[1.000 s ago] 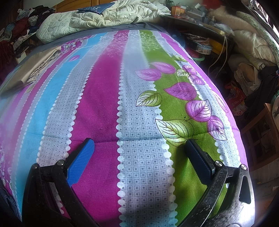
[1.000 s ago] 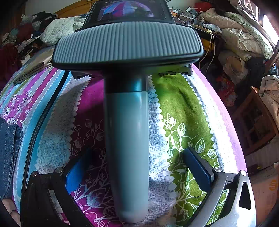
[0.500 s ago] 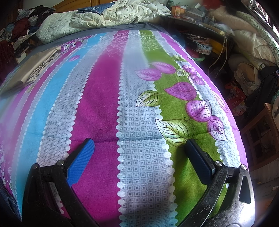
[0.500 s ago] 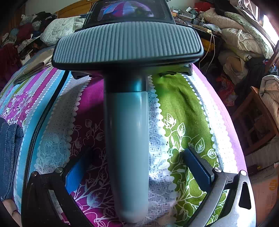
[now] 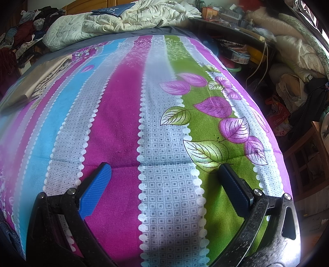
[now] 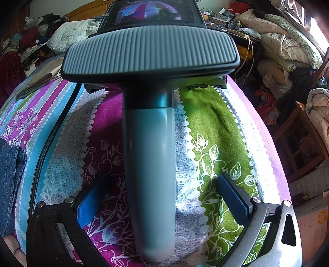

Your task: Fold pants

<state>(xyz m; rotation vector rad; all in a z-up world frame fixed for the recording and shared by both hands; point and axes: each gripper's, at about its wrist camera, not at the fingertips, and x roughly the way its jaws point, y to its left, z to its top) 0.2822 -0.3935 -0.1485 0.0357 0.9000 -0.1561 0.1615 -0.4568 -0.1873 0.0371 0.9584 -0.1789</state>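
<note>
The left claw [image 5: 164, 170] is released, its two blue fingers [image 5: 95, 190] spread wide with nothing between them, and it hovers low over the striped bedspread [image 5: 115, 127] of the bed. Under it run a white squared stripe, a magenta stripe and a green stripe with purple and green leaves. The right claw [image 6: 162, 182] is also released and grasps nothing; between its spread fingers, but closer to the camera, stands the grey handle [image 6: 150, 164] of the other gripper, seen from behind, with its ribbed grey plate [image 6: 151, 52] across the top and a small screen [image 6: 151, 12] above that. A black cable [image 6: 48, 143] runs along the bedspread at the left of this handle. The pants [image 6: 10, 184], of blue denim, show only at the far left edge of the right wrist view, lying on the bedspread well apart from both claws. Farther away, a folded beige cloth [image 5: 35, 86] lies on the left part of the bed, a pale quilt [image 5: 115, 22] is heaped at the far end, and a cluttered shelf [image 5: 232, 30] stands to the right
</note>
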